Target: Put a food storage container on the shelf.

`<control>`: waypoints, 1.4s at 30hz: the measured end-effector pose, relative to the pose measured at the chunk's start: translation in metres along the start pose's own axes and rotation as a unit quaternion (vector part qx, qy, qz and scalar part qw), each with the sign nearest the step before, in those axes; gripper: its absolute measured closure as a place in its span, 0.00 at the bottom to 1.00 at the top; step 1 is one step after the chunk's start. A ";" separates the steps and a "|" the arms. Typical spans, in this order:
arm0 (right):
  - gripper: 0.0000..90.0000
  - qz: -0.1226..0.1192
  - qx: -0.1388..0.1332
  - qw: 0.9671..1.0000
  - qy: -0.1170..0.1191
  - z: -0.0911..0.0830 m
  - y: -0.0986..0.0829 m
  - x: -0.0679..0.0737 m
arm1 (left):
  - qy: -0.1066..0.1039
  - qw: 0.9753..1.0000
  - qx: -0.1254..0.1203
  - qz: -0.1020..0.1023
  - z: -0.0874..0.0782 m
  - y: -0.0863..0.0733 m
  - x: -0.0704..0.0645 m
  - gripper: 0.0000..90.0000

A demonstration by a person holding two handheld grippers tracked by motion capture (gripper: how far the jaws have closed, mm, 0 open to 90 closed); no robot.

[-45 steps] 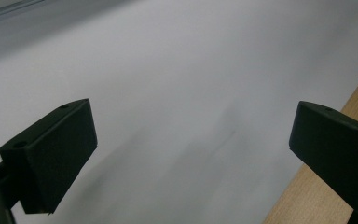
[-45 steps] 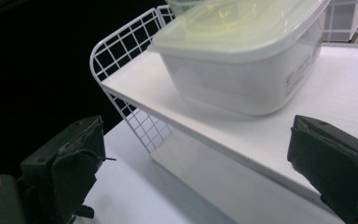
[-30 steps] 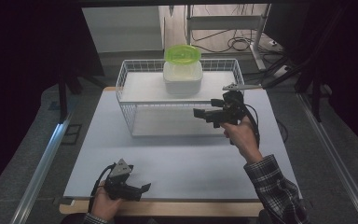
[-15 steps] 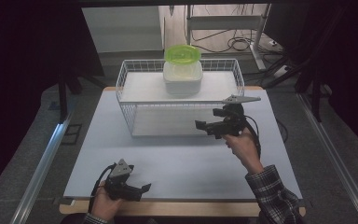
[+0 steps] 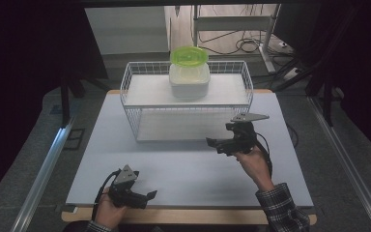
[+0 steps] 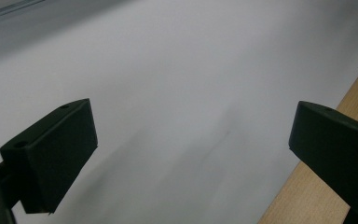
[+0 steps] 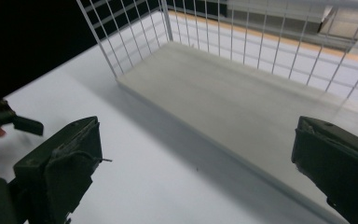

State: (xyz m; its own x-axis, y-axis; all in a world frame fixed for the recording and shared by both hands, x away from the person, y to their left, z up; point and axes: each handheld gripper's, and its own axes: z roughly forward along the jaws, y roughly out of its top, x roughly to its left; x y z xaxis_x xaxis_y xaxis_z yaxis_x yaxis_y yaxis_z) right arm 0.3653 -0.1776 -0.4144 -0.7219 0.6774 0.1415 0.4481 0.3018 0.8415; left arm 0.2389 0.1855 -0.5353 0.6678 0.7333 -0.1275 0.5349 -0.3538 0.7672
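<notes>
- The counter point(image 5: 183, 169) carries a white wire rack point(image 5: 140, 104) at its far middle; everything below is placed from that rack.
- The rack has two levels: a top shelf and a lower shelf open to the near side.
- A tub point(image 5: 189, 79) with a green lid point(image 5: 189, 55) stands on the rack's top shelf, at about the middle, towards the far edge.
- The person's right forearm, in a checked sleeve point(image 5: 282, 210), rises from the counter's near right corner and slants up towards the rack's near right corner.
- The right claw point(image 5: 217, 143) is held above the counter just in front of the rack's near right part, pointing left and a little towards the rack; its grey plate is on top.
- In the right claw's view point(image 7: 193, 168) the jaws stand wide apart with nothing between them, looking into the rack's lower shelf.
- The tub is beyond and to the left of the right claw, well apart from it.
- The left hand point(image 5: 107, 210) lies low at the counter's near edge, well in front of the rack's left end.
- The left claw point(image 5: 149, 195) points right along that edge; in its own view point(image 6: 191, 158) the jaws gape wide over bare counter, gripping nothing.
</notes>
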 end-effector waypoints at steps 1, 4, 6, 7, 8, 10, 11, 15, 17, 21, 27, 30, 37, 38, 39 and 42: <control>0.01 -0.004 0.009 1.000 0.001 0.001 -0.002 -0.001 | 0.000 1.000 0.000 0.001 0.000 0.000 0.000 0.01; 0.01 -0.002 0.013 1.000 0.000 0.000 -0.008 -0.001 | 0.000 1.000 0.000 0.002 0.000 0.000 0.000 0.01; 0.01 0.000 0.016 1.000 0.002 -0.001 -0.011 -0.001 | 0.000 1.000 0.000 0.001 0.000 0.000 0.000 0.01; 0.01 0.000 0.015 1.000 0.004 -0.001 -0.013 -0.002 | 0.000 1.000 0.000 0.002 0.000 0.000 0.000 0.01; 0.01 0.002 0.014 1.000 0.005 -0.002 -0.015 -0.002 | 0.000 1.000 0.000 0.002 -0.001 0.000 0.000 0.01; 0.00 0.004 0.015 1.000 0.007 -0.004 -0.018 -0.002 | -0.001 1.000 -0.001 0.001 -0.001 0.000 0.000 0.01; 0.00 0.004 0.015 1.000 0.007 -0.005 -0.020 -0.002 | -0.001 1.000 -0.001 0.001 -0.001 0.000 0.000 0.01; 0.00 0.006 0.015 1.000 0.006 -0.009 -0.027 -0.003 | 0.000 1.000 0.000 0.002 0.000 0.000 0.000 0.01; 0.00 0.007 0.016 1.000 0.004 -0.011 -0.031 -0.004 | 0.001 1.000 0.001 0.003 0.000 0.000 0.000 0.01; 0.00 0.008 0.017 1.000 0.001 -0.015 -0.040 -0.006 | 0.003 1.000 0.003 0.004 0.000 0.000 -0.001 0.01; 0.00 0.008 0.022 1.000 -0.007 -0.019 -0.053 -0.008 | 0.005 1.000 0.006 0.007 0.001 0.000 -0.002 0.01; 0.00 0.005 0.023 1.000 -0.012 -0.020 -0.059 -0.008 | 0.006 1.000 0.006 0.007 0.001 0.000 -0.002 0.01; 0.00 0.002 0.038 0.999 -0.026 -0.020 -0.076 -0.010 | 0.006 1.000 0.007 0.008 0.001 0.000 -0.001 0.01; 0.00 0.002 0.040 0.999 -0.029 -0.020 -0.079 -0.011 | 0.006 1.000 0.007 0.008 0.001 0.000 -0.001 0.01; 0.00 0.001 0.042 0.999 -0.031 -0.020 -0.081 -0.011 | 0.006 1.000 0.007 0.008 0.001 0.000 -0.001 0.01; 0.00 0.000 0.047 0.998 -0.037 -0.020 -0.088 -0.012 | 0.006 1.000 0.007 0.008 0.001 0.000 -0.001 0.01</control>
State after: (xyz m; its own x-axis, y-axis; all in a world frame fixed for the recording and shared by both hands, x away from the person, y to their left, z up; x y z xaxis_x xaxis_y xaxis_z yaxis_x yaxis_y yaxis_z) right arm 0.3238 -0.2261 -0.4795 -0.6826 0.7238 0.1009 0.4991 0.3607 0.7879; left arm 0.2382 0.1842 -0.5358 0.6701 0.7346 -0.1067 0.5311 -0.3741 0.7603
